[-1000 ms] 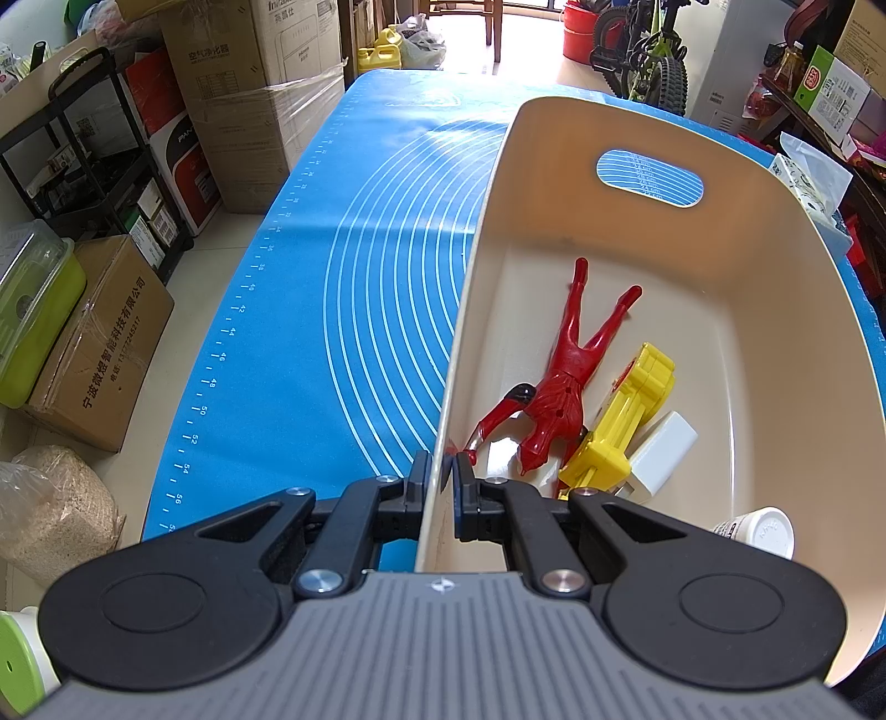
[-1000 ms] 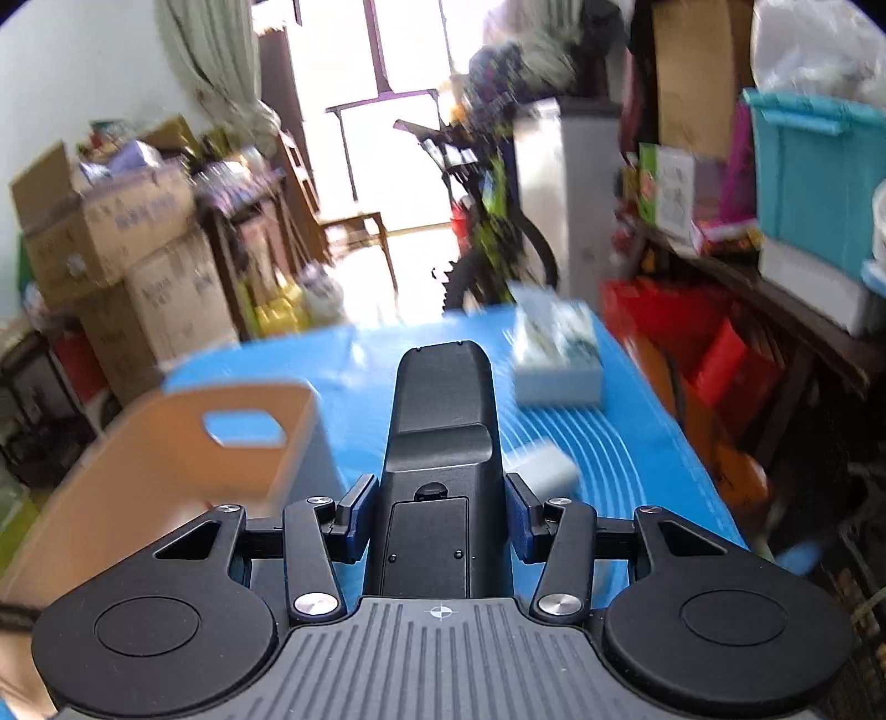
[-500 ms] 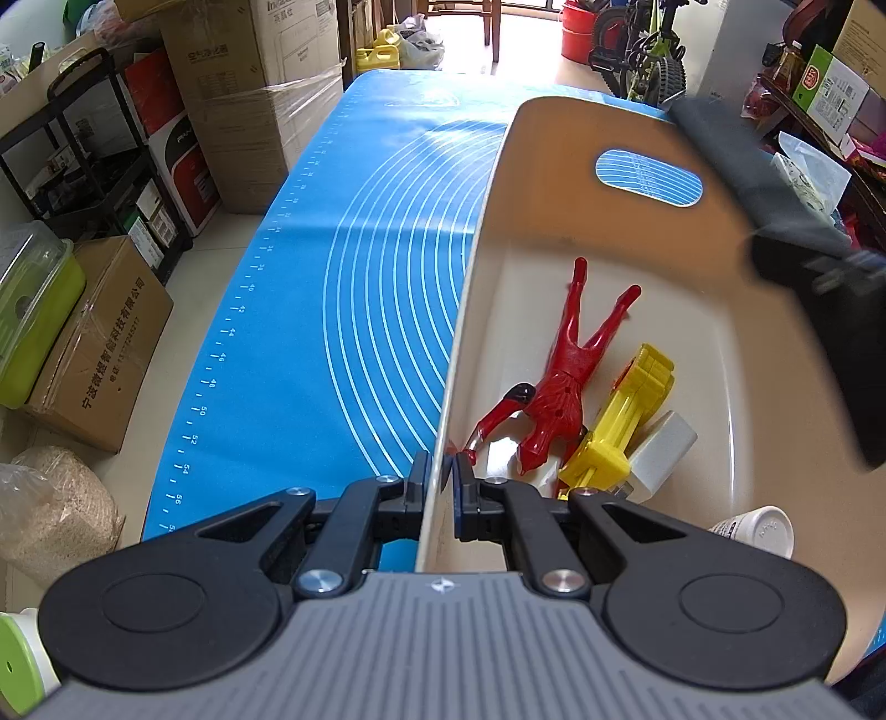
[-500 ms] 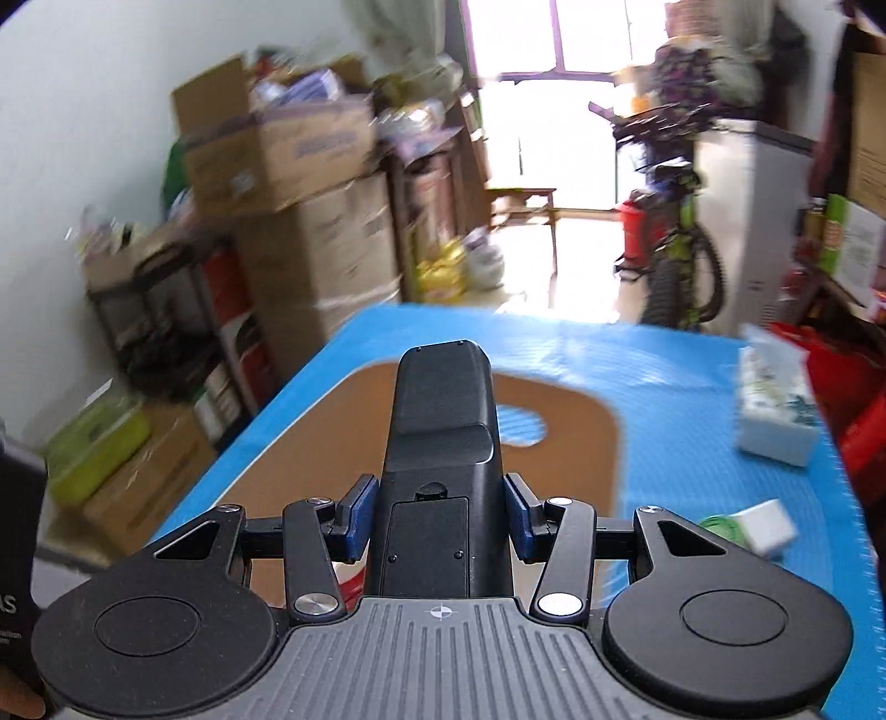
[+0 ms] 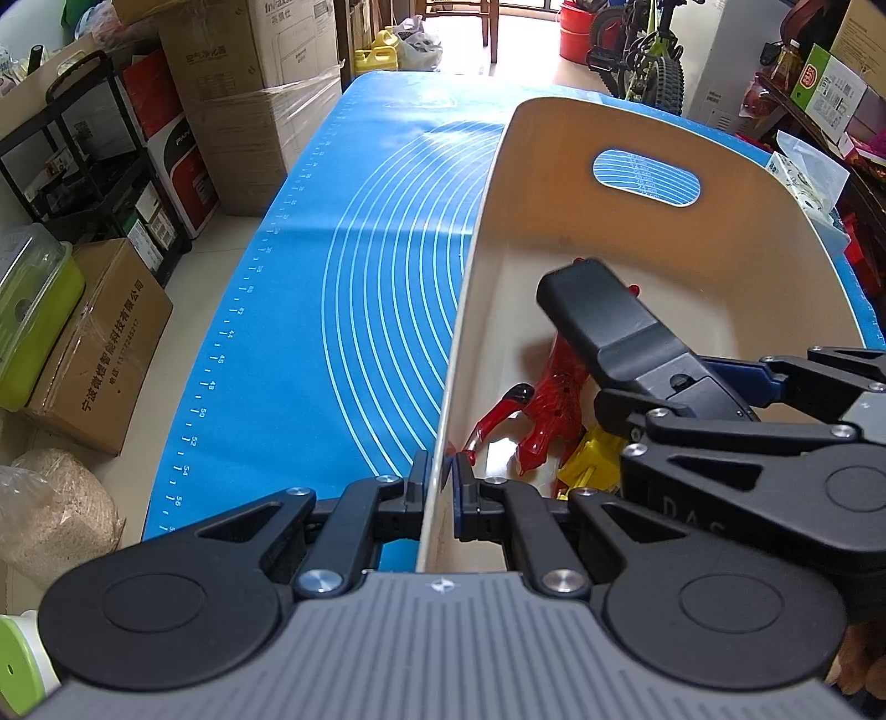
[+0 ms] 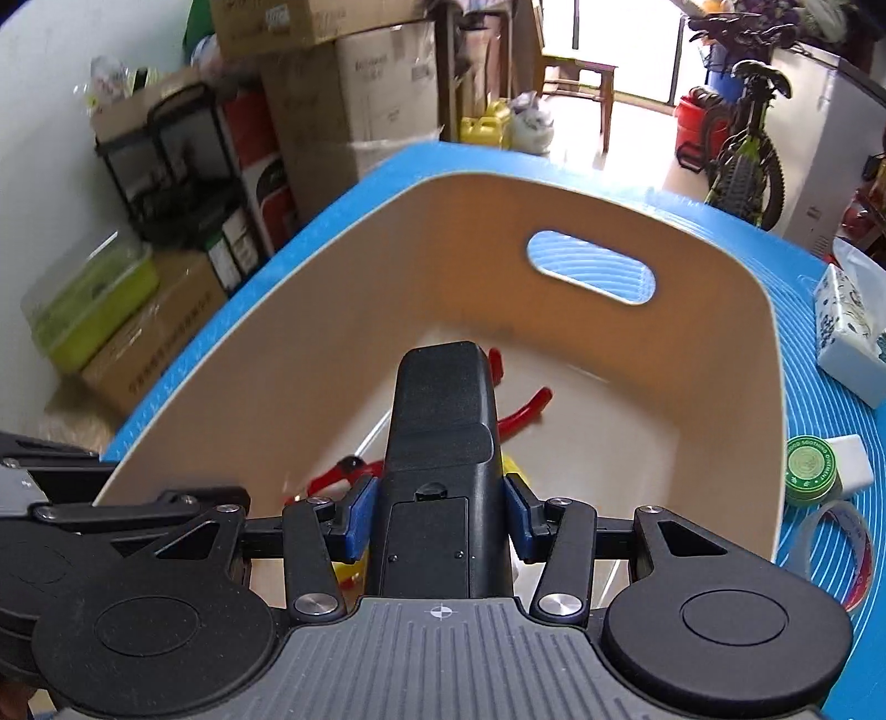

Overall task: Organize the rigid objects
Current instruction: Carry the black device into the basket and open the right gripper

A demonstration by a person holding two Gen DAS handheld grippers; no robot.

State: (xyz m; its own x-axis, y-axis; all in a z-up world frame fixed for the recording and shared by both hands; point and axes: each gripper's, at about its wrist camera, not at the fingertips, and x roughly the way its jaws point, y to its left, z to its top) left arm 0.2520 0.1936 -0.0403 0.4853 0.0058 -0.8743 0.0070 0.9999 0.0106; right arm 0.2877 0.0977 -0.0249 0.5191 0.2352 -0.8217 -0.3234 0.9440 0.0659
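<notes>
A beige bin (image 5: 554,183) with a handle slot stands on the blue mat (image 5: 376,266). My left gripper (image 5: 441,487) is shut on the bin's near left wall. My right gripper (image 6: 437,515) is shut on a black remote-like device (image 6: 443,443) and holds it over the bin's inside; it also shows in the left wrist view (image 5: 614,332). In the bin lie a red figure (image 5: 548,399) and a yellow toy (image 5: 592,465), both partly hidden by the device.
On the mat right of the bin are a green tin (image 6: 811,468), a white block (image 6: 855,462), a tape roll (image 6: 836,548) and a tissue pack (image 6: 853,332). Cardboard boxes (image 5: 94,343), a black rack (image 5: 83,166) and a bicycle (image 5: 648,50) stand around the table.
My right gripper has swung left with the black device from beside the bin to over its inside, lower and closer to the toys. My left gripper has held still on the bin wall.
</notes>
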